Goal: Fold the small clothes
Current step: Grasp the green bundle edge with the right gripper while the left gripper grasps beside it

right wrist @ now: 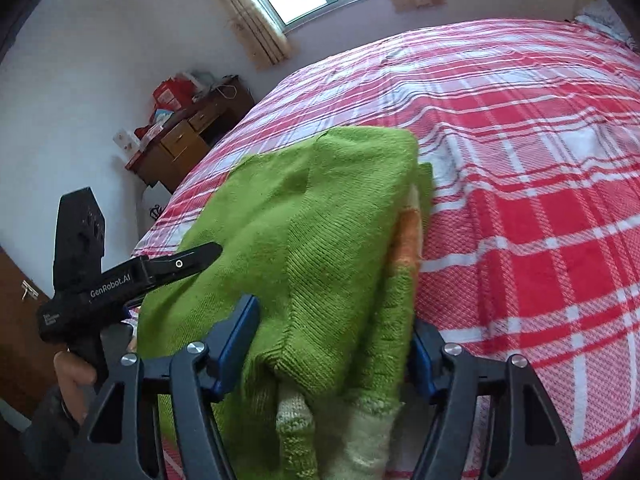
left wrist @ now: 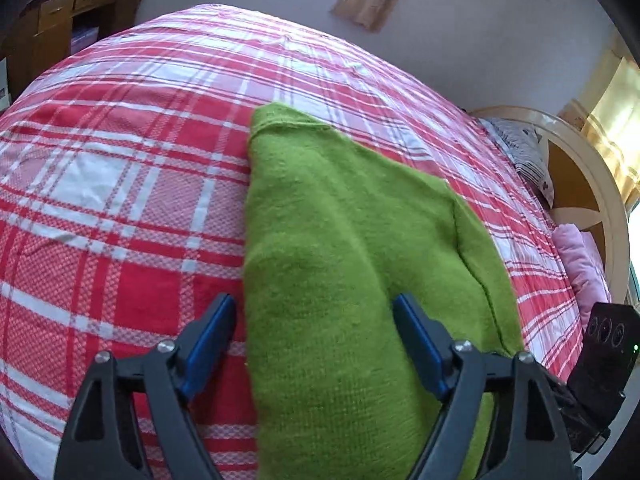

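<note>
Garment: a green knitted sweater point(left wrist: 348, 240) is seen lying partly folded on the bed point(left wrist: 120, 200), near the edge closest to the cameras; in the right wrist view orange and pale knit bands show at the sweater's right side and near hem.

Handling: the sweater is judged soft, light and limp, with a fuzzy knit that should not slip between pads; it can be expected to sag and stretch if lifted by one point, and the folded layers may slide apart.

Where to hold: a grip is best taken on a doubled edge or corner at the sweater's near end, all layers pinched together, one claw at each side.

Left claw point(left wrist: 314, 312): held wide open and empty; one finger is seen over the bed just left of the sweater's left edge, the other over the sweater's surface, so that edge lies between the jaws. Whether cloth is touched cannot be told.

Right claw point(right wrist: 334, 336): open, with the sweater's bunched near end lying between the jaws; the pads do not appear to press on it, so nothing is judged held.

Spacing: in the right wrist view the left claw is seen at the sweater's left edge.
</note>
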The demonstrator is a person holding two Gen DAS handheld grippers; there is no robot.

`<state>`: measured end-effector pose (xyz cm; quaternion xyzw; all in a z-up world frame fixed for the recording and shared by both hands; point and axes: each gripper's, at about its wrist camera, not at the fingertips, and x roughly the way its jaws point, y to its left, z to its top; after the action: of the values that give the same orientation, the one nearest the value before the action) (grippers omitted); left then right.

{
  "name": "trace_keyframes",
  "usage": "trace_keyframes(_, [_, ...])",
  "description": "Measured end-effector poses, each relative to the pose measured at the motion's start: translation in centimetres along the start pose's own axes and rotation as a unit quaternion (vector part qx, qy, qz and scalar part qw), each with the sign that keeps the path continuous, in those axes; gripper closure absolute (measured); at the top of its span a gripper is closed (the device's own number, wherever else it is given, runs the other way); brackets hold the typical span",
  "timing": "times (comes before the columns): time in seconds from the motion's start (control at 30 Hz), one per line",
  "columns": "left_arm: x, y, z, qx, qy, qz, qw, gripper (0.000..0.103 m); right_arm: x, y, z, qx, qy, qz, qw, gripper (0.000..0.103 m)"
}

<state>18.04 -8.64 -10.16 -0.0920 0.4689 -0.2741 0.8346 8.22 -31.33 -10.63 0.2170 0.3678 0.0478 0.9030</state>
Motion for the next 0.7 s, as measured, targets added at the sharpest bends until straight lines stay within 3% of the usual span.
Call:
trace_keyframes(0.07, [0.1, 0.0, 0.0, 0.006, -0.001, -0.006, 1.0, 0.023, 0.4, -0.3, 0.3, 0.009, 0.002, 0.003, 1.0, 0.035])
trace_keyframes(0.13, [0.0, -0.2, 0.0, 0.014, -0.001, -0.018, 0.9997, 0.033, 0.8, -0.5, 0.5, 0.017, 0.003, 0.002, 1.0, 0.037])
trace_keyframes(0.23, [-0.5, -0.3, -0.3, 0.004, 0.002, -0.023, 0.9997, 0.045, 1.0, 0.2, 0.7, 0.015, 0.01, 0.008, 1.0, 0.055])
trace_keyframes(0.3, [-1.2, -0.6, -0.4, -0.006, 0.01, -0.02, 0.9997, 0.06, 0.3, 0.2, 0.3, 0.035, 0.014, 0.019, 0.999, 0.061])
trace_keyframes(0.33, [-1.8, -1.0, -0.4, 0.0, 0.012, -0.015, 0.9998, 0.063, -0.1, 0.2, 0.2, 0.042, 0.014, 0.021, 0.999, 0.063])
trace_keyframes(0.43, [-3.4, -2.0, -1.3, 0.022, 0.03, 0.012, 0.9992, 0.064, -1.5, 1.0, -0.6, 0.046, 0.019, 0.027, 0.998, 0.065])
trace_keyframes(0.53, [-5.5, -1.8, -3.2, 0.011, 0.055, 0.013, 0.9984, 0.064, -3.4, 1.7, -2.4, 0.07, 0.043, 0.058, 0.995, 0.065])
trace_keyframes(0.7, [-10.4, -1.9, -9.2, 0.017, 0.091, 0.013, 0.9956, 0.064, -7.2, 3.8, -6.9, 0.075, 0.074, 0.108, 0.989, 0.065])
